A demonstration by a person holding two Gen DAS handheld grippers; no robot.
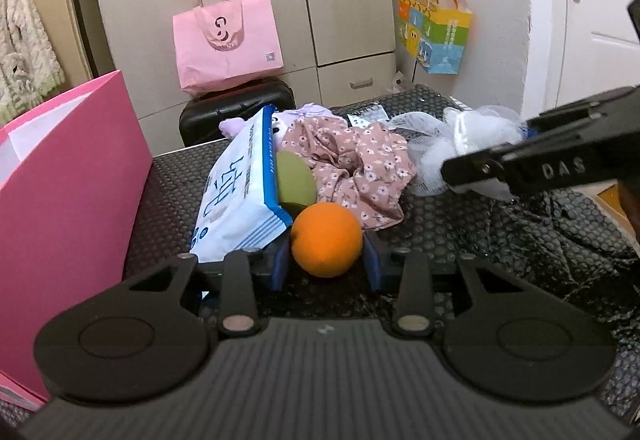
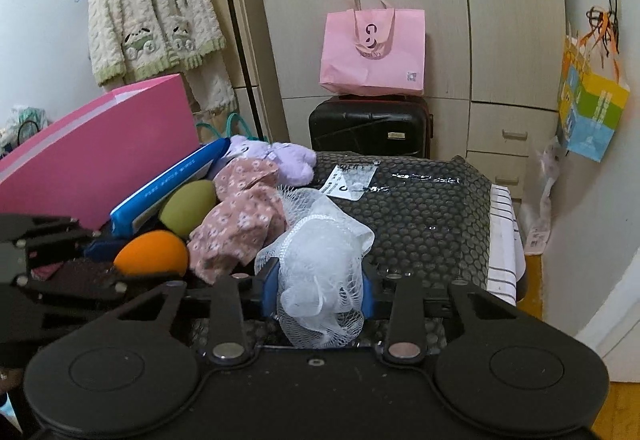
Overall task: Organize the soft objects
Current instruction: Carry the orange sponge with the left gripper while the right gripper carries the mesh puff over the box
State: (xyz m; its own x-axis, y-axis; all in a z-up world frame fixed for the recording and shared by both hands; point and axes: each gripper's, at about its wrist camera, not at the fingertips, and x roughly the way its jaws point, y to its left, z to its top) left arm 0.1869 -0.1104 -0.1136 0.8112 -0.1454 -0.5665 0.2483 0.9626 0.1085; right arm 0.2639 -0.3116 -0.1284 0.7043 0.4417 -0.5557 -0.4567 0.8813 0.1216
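A dark bubble-textured table [image 2: 432, 208] holds a heap of soft things. The left gripper [image 1: 326, 260] grips an orange ball [image 1: 326, 239] between its blue pads, at the near edge of the heap. The right gripper [image 2: 318, 290] squeezes a white mesh puff [image 2: 320, 272], right of the ball. Behind them lie a floral cloth [image 1: 360, 168], a green ball [image 1: 294, 180], a blue-and-white tissue pack [image 1: 240, 192] and a purple plush [image 2: 272, 156]. A pink box [image 1: 68, 176] stands at the left.

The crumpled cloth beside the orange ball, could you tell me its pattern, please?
Dusty pink cloth with small white flowers; clearest in the left wrist view.
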